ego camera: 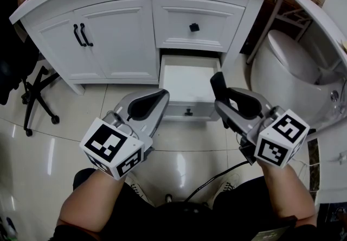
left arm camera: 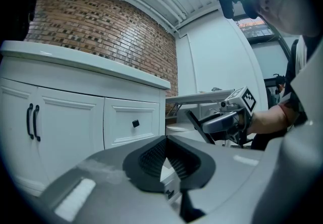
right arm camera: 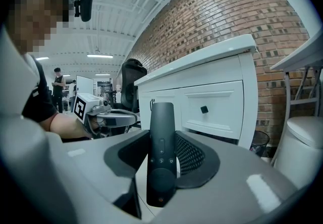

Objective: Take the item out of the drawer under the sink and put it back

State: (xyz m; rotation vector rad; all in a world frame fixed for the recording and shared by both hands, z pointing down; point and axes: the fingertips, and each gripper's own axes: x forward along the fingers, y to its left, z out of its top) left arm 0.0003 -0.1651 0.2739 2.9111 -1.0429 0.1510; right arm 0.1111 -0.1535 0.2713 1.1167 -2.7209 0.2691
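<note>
Nearest the head camera, two forearms are seen, each ending in a marker cube. Beyond them the left gripper (ego camera: 157, 99) and right gripper (ego camera: 230, 101) are held side by side over the tiled floor, both aimed at the vanity. The lower drawer (ego camera: 190, 80) is pulled out between them and its white floor is shown bare, so the item is judged to be already out. A black remote (ego camera: 218, 83) is clamped in the right gripper with its free end near the drawer's right edge, presumably so that it can be lowered back in without a long reach. The left gripper is held to the drawer's left, clear of the opening.

From the left gripper view, the ribbed pads (left arm camera: 151, 157) are seen brought together at their tips with nothing between them. This claw is thought to be parked, closed and empty, perhaps ready for pushing the drawer. Across the way the right gripper (left arm camera: 222, 122) is seen with the remote (left arm camera: 196, 126) jutting out ahead of it.

From the right gripper view, the remote (right arm camera: 161, 152) is gripped upright by its lower half, buttons facing the camera, with one pad (right arm camera: 191, 155) pressed against its side. Much of its length is left proud of the jaws, which should let the tip be set down first. The upper drawer (right arm camera: 209, 109) is shown shut behind it.
</note>
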